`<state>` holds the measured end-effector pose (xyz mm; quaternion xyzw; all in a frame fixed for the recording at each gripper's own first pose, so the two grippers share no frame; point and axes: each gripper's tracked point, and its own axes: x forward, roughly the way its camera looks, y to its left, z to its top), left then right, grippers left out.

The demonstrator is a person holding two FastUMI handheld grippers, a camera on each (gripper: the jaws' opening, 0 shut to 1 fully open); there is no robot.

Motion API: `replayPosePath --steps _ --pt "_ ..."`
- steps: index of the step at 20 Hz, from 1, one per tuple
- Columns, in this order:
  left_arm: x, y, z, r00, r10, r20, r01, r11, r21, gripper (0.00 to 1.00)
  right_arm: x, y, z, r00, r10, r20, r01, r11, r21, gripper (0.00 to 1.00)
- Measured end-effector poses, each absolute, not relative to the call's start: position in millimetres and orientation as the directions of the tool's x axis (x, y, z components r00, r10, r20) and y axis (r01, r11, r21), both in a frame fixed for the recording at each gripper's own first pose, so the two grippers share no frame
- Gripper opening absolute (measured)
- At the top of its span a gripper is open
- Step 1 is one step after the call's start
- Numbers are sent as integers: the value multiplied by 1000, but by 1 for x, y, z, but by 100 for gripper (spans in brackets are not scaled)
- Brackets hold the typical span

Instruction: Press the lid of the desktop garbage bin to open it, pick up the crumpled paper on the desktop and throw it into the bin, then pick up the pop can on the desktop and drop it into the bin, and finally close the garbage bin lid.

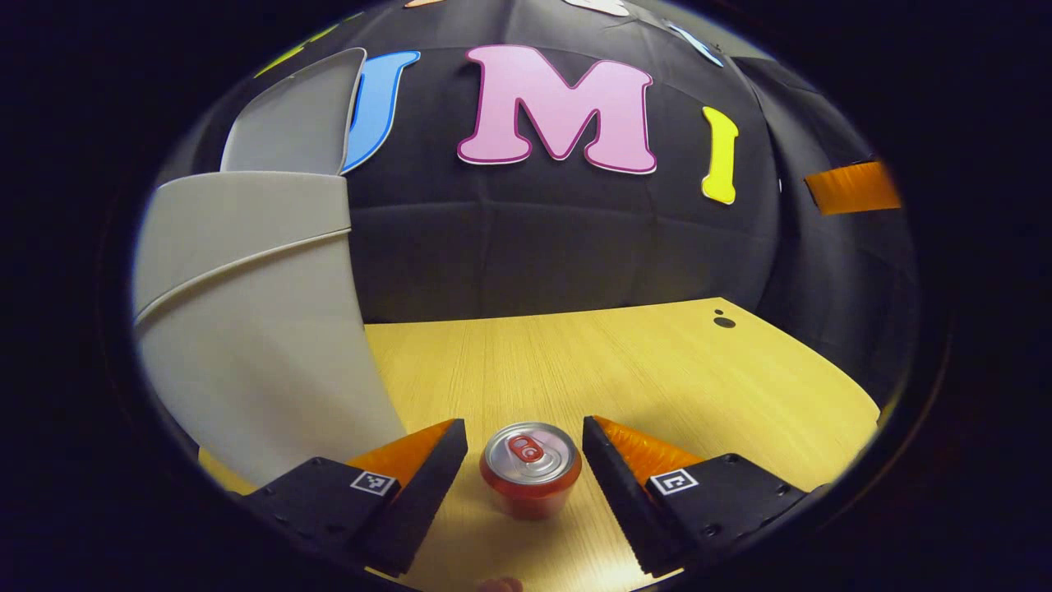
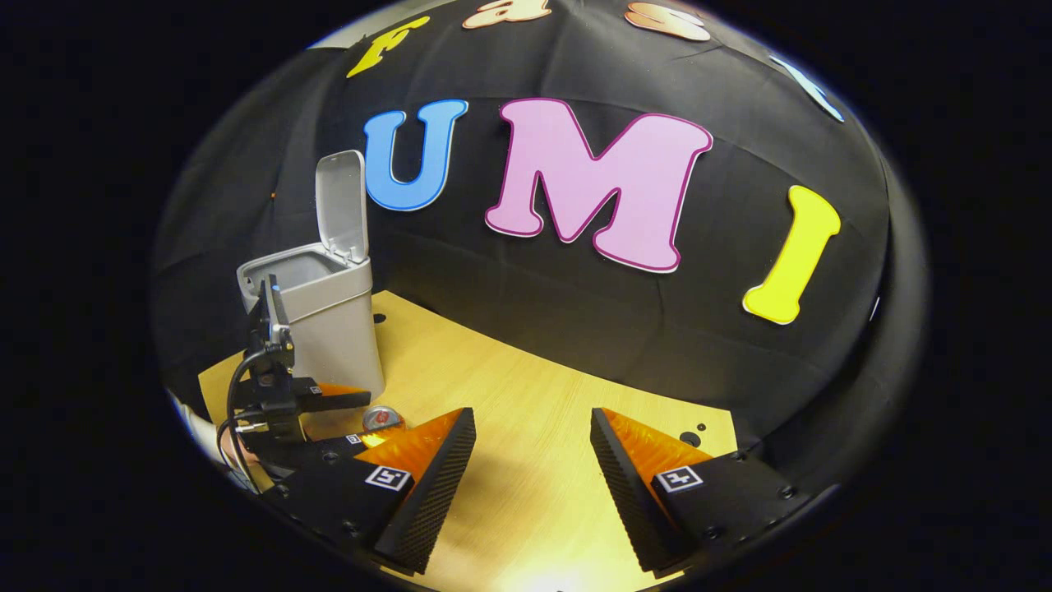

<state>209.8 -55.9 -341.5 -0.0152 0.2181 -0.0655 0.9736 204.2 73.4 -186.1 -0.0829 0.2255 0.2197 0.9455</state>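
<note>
With the bin (image 2: 325,321) standing lid (image 2: 343,205) up, the pop can (image 1: 530,469) sits upright on the desk (image 1: 641,362) just beside the bin's base, between the spread fingers of the left gripper (image 1: 526,460), neither finger touching it. It looks light, thin-walled and slick, so take it mid-body with a gentle squeeze. Well out from the bin, the right gripper (image 2: 532,460) hangs wide and empty.
</note>
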Motion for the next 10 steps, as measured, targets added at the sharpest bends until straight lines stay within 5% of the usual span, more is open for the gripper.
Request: replayPosePath --steps 6,10 --pt "203 -58 -378 847 -139 -513 108 990 -89 97 204 64 -195 800 356 -483 -437 897 -62 92" --pt "201 -62 -366 838 -168 -520 140 986 -93 88 204 64 -195 803 348 -485 -422 905 -49 92"
